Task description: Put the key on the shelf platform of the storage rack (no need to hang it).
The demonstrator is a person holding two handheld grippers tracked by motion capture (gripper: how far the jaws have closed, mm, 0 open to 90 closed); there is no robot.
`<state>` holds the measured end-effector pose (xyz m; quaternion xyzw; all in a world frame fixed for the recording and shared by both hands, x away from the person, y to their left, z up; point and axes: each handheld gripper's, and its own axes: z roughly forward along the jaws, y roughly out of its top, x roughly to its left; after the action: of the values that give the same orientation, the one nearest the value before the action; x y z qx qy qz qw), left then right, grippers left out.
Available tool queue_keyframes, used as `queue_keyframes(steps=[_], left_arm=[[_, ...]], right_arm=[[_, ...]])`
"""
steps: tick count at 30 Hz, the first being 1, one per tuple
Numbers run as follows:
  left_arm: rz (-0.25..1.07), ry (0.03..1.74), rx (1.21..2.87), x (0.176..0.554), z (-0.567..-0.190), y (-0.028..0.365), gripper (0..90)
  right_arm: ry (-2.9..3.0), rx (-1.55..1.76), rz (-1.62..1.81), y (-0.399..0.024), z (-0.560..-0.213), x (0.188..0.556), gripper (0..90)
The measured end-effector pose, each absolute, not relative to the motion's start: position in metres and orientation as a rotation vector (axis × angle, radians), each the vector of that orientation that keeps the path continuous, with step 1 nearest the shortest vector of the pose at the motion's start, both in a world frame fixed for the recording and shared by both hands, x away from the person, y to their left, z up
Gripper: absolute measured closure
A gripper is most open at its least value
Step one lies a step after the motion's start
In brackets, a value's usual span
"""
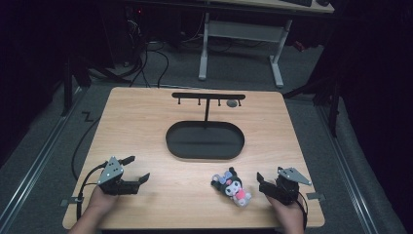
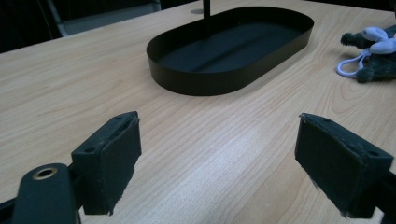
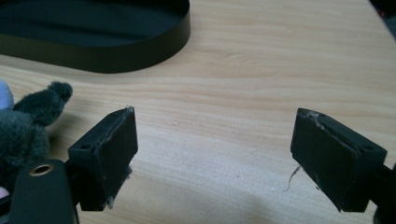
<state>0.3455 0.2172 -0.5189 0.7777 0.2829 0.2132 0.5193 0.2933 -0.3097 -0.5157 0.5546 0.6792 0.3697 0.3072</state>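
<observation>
A small dark plush toy (image 1: 232, 186) with pink and white trim lies on the wooden table near its front edge, right of centre. My right gripper (image 1: 269, 177) rests just right of it, open and holding nothing. In the right gripper view the plush toy (image 3: 28, 126) sits beside the left jaw, outside the open right gripper (image 3: 215, 149). My left gripper (image 1: 138, 167) lies at the front left, open and holding nothing. In the left gripper view the open left gripper (image 2: 219, 154) faces the tray, with the plush toy (image 2: 373, 51) far to the right.
A black oval tray (image 1: 204, 155) sits mid-table, with a thin T-shaped hook rack (image 1: 208, 96) rising from its far side. A small grey round thing (image 1: 232, 103) is under the rack's right end. The tray's wall (image 2: 210, 84) (image 3: 116, 58) is close ahead of both grippers.
</observation>
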Motion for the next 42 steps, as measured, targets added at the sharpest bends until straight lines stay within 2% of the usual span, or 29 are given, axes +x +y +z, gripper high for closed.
queue_keyframes(steps=[4, 8, 42], left_arm=[[0.591, 0.66, 1.784, 0.3413, -0.5145, 0.2191, 15.3], [0.614, 0.67, 1.748, 0.3403, -0.5122, 0.2211, 15.3], [0.618, 0.698, 1.81, 0.347, -0.5168, 0.2152, 15.3]], right_arm=[[1.779, 1.46, 0.983, -0.3099, -0.5151, 0.2912, 14.8], [1.782, 1.456, 0.972, -0.311, -0.5151, 0.2892, 14.8], [1.788, 1.485, 0.985, -0.314, -0.5151, 0.2881, 13.8]])
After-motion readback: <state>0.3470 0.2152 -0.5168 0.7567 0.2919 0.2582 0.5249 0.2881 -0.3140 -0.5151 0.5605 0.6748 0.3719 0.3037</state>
